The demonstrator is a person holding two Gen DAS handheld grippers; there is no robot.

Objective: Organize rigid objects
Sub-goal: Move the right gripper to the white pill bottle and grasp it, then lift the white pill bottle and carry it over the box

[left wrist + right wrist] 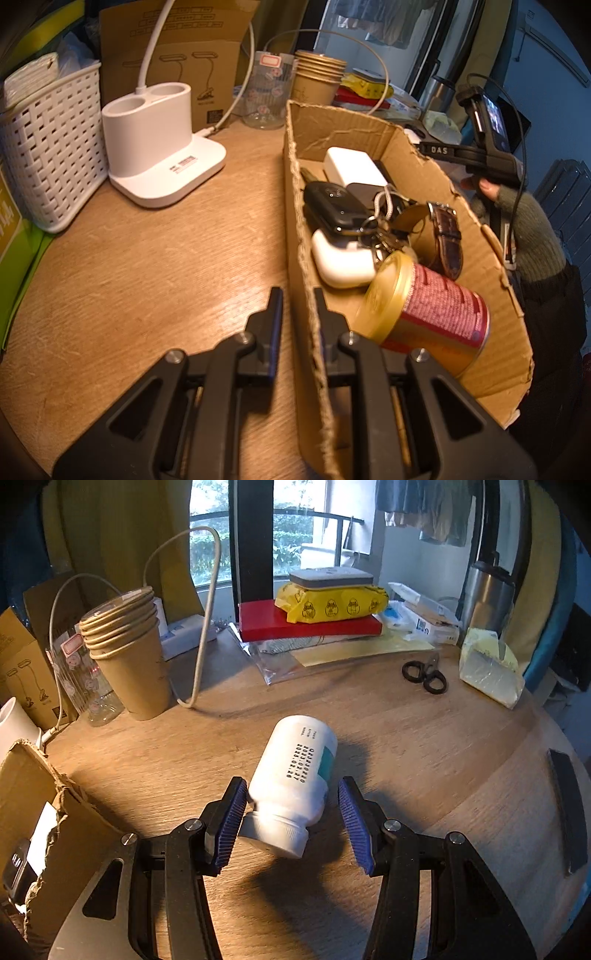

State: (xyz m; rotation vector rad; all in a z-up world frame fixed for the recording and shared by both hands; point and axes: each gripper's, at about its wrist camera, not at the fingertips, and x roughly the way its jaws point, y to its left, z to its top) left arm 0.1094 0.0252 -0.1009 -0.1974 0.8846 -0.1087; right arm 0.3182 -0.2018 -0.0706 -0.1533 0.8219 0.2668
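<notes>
An open cardboard box (pixel 417 162) on the wooden table holds a white charger (pixel 352 166), a black car key (pixel 332 208) with a key ring, a white earbud case (pixel 341 264), a brown-strap watch (pixel 447 236) and a red and gold can (pixel 436 314) on its side. My left gripper (pixel 297 295) is shut on the box's near left wall, one finger inside and one outside. In the right wrist view a white pill bottle (pixel 295 771) lies tilted, cap towards me, between the blue pads of my right gripper (pixel 291 781). The left pad (pixel 231 812) is against it and the right pad stands slightly off, so that gripper is open.
A white lamp base (pixel 159 147) and a white woven basket (pixel 51 147) stand left of the box. Stacked paper cups (pixel 129 646), a clear bottle, cables, scissors (pixel 424 674), a red box (pixel 310 626) under a yellow pack and a steel flask (pixel 487 594) line the back. The box corner (pixel 33 775) is at the left.
</notes>
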